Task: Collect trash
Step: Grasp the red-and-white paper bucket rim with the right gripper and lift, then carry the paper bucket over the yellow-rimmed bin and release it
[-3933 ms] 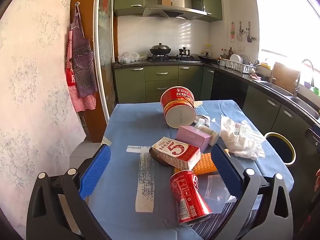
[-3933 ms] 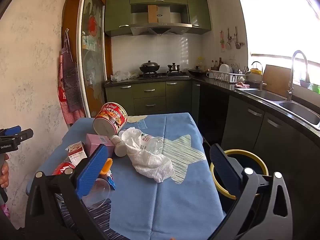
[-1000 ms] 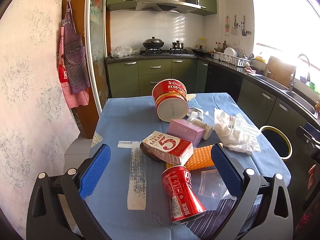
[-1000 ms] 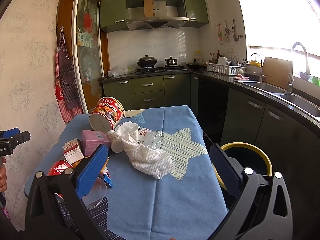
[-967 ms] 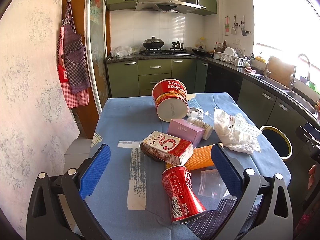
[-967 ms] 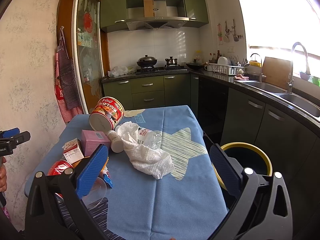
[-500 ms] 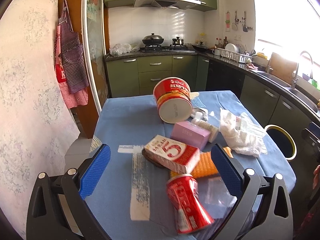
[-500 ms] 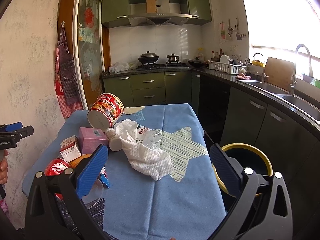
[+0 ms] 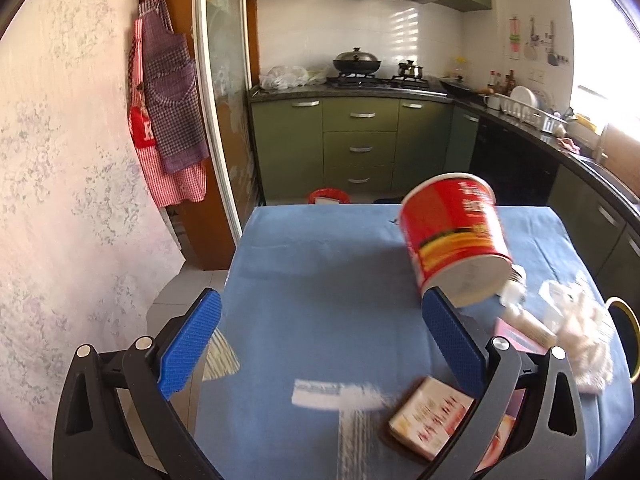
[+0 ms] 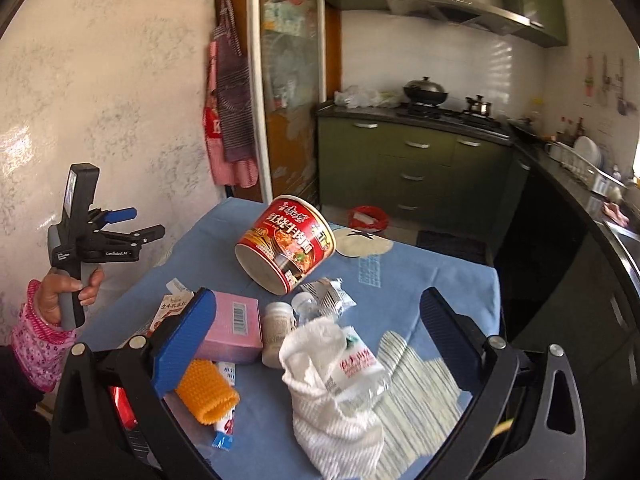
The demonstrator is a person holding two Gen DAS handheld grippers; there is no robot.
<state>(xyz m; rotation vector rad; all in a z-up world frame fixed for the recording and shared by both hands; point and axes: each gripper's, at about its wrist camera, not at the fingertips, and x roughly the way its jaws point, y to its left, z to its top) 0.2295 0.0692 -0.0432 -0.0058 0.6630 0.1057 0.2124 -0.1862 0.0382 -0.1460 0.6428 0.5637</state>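
Both tongs are gaping wide and gripping nothing, the right gripper (image 10: 320, 344) hovering over the near clutter around the towel-wrapped bottle (image 10: 340, 384), the left gripper (image 9: 320, 344) idling left of the tipped noodle cup (image 9: 456, 240), seemingly choosing a first piece.

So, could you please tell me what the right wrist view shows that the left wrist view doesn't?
Only the right wrist view shows the orange scrubber, the pink box's barcode, the plastic bottle and the hand holding the left gripper. Only the left wrist view shows the yellow-rimmed bin. Both show the red noodle cup, white cloth and blue tablecloth.
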